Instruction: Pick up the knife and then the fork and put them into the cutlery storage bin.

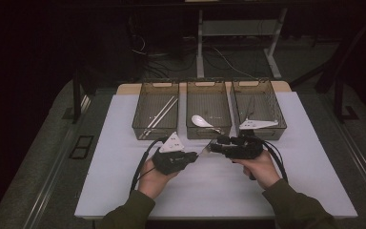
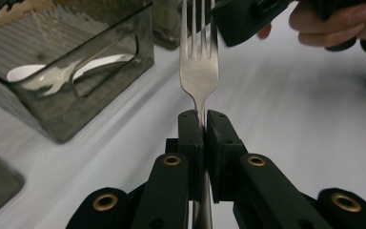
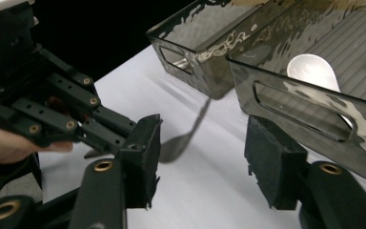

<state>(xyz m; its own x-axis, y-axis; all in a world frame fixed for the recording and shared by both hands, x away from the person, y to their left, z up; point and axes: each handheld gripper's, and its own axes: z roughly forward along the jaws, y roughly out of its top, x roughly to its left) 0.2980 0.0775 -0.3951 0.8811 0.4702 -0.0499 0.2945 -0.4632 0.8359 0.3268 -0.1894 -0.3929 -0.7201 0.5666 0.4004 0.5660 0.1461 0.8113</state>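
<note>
High view – left tongs (image 1: 193, 156) clamp fork (image 1: 205, 150) level; right tongs (image 1: 219, 143) apart at tines.

Both sleeves (image 1: 128, 210) are olive green. Each black gripper, left gripper (image 1: 194, 155) and right gripper (image 1: 214, 144), has brass-ringed pivot holes, a looping black cable (image 1: 140, 162) and a grey three-cornered plate (image 1: 172, 142).

A lab or recording room — dark walls, loose black cables (image 1: 171, 57) on the grey floor at the upper middle of the frame, a white-legged desk frame (image 1: 238, 43) behind, and a white-covered table (image 1: 124, 181) with three smoky clear plastic bins (image 1: 158, 109) in a row.
</note>
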